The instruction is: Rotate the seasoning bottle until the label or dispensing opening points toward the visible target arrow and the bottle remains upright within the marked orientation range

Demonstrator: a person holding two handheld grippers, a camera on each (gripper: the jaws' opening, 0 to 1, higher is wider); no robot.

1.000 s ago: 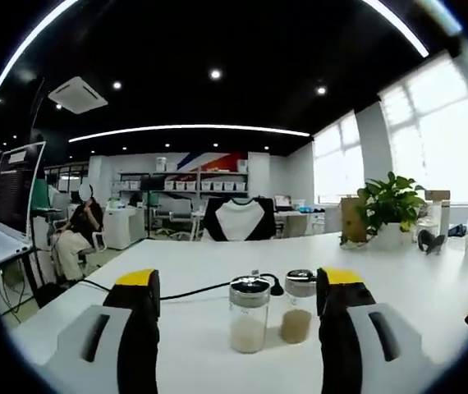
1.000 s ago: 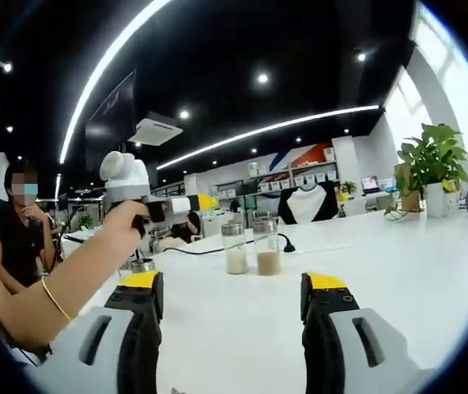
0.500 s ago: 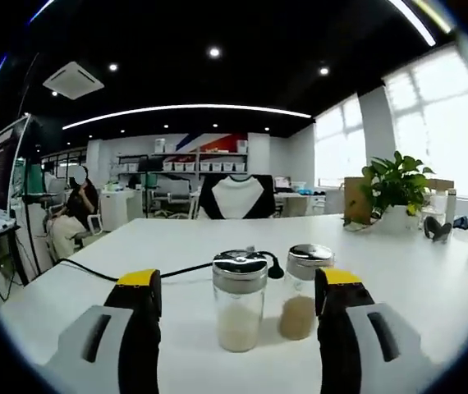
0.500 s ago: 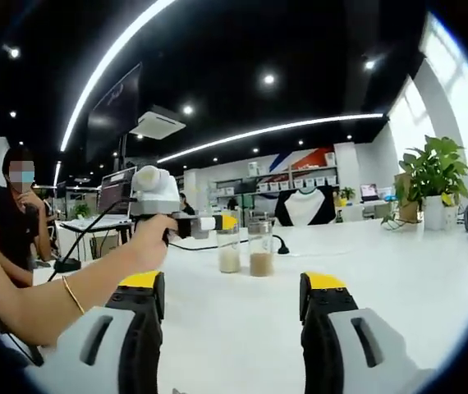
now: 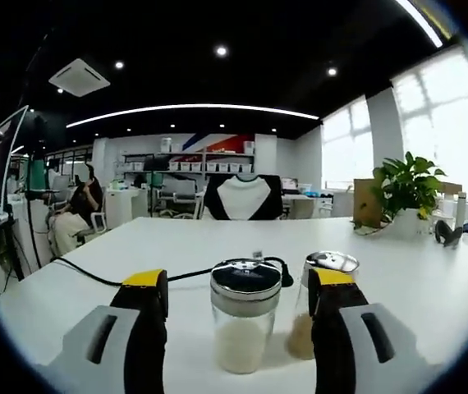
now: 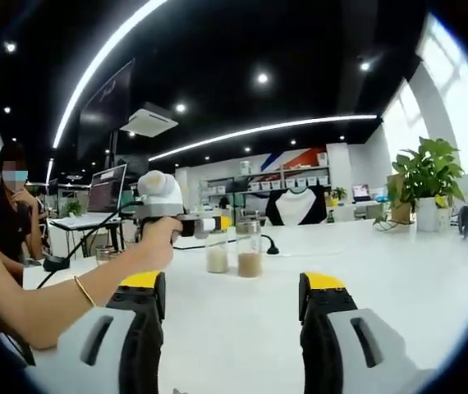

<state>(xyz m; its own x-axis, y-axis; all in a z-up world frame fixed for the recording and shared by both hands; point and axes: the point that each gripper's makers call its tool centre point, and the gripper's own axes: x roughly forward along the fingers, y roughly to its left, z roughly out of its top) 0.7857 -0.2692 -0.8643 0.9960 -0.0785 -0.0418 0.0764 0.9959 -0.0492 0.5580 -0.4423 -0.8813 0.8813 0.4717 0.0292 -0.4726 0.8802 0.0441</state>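
1. My left gripper [image 5: 238, 308] has its jaws spread wide, one on each side of the seasoning bottle [image 5: 245, 327]; neither jaw touches it.
2. The seasoning bottle stands upright on the white worktop [image 5: 176, 246]. It holds pale grains under a dark, metal-rimmed lid.
3. A second bottle [image 5: 320, 304] with tan contents stands just beside it, partly hidden behind my left gripper's right-hand jaw.
4. A black cable [image 5: 94, 273] runs across the worktop behind the bottles.
5. My right gripper [image 6: 231, 308] has its jaws spread, with nothing between them, well apart from both bottles.
6. A hand [image 6: 153, 238] holds my left gripper at the bottles in the right gripper view.
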